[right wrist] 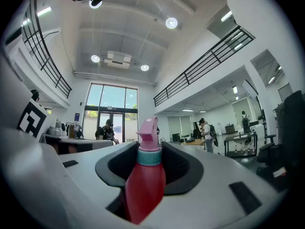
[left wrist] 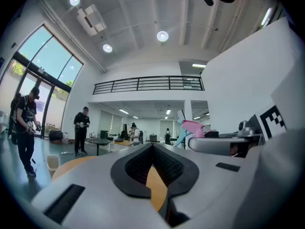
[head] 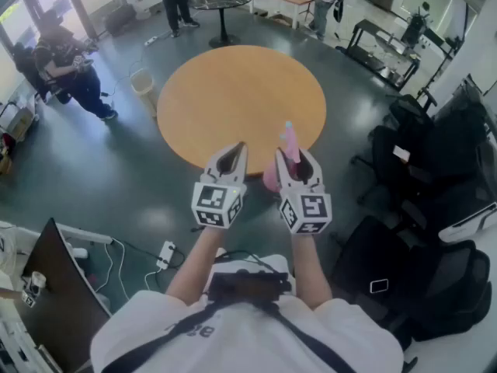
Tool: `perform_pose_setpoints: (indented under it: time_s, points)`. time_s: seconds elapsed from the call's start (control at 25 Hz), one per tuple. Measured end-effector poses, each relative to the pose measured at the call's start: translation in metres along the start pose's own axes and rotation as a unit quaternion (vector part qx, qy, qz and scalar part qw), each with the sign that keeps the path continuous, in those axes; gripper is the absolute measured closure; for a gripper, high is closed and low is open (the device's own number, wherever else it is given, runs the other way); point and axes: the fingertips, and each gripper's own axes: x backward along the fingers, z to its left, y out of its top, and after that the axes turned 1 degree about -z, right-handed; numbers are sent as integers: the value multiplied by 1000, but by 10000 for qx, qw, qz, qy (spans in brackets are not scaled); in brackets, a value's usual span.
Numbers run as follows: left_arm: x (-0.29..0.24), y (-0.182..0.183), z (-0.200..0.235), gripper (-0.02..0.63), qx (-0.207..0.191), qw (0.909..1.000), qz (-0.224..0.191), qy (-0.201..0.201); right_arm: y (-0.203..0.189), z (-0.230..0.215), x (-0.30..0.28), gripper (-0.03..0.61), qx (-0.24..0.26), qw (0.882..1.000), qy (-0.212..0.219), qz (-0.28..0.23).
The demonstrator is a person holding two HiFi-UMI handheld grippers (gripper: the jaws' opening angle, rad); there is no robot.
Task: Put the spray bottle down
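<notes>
A spray bottle (head: 289, 141) with a red body, teal collar and pink head stands upright between the jaws of my right gripper (head: 293, 160), which is shut on it. The right gripper view shows the bottle (right wrist: 145, 175) filling the gap of that gripper (right wrist: 150, 149). It hangs at the near edge of the round wooden table (head: 233, 92), its lower part just off the edge. My left gripper (head: 232, 155) is held level beside it on the left, shut and empty. In the left gripper view its tips meet (left wrist: 152, 147), and the bottle's pink head (left wrist: 193, 127) shows to the right.
Black office chairs (head: 435, 208) crowd the right side. A seated person (head: 70, 72) and a small bin (head: 142, 81) are at the left. A dark round table (head: 221, 1) stands at the back. A desk with cables (head: 46, 286) and a power strip (head: 165, 253) lie at lower left.
</notes>
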Motion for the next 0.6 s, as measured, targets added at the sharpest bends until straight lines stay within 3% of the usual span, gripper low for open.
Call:
perform_pose_setpoints:
  time_s: [0.12,0.36,0.6]
  points:
    - [8,1,-6,602,242,9996,-115,65,-1,-9,6,400,-57,10000,-33,-29]
    - [13,-13,1,603,240,9995,83,203,-6,-14,11,400,-228,9997,-111,-20]
    - [5,-24,5,603,145,9996,242,52,-8,-6,-3,400,239,9994,-61,-231]
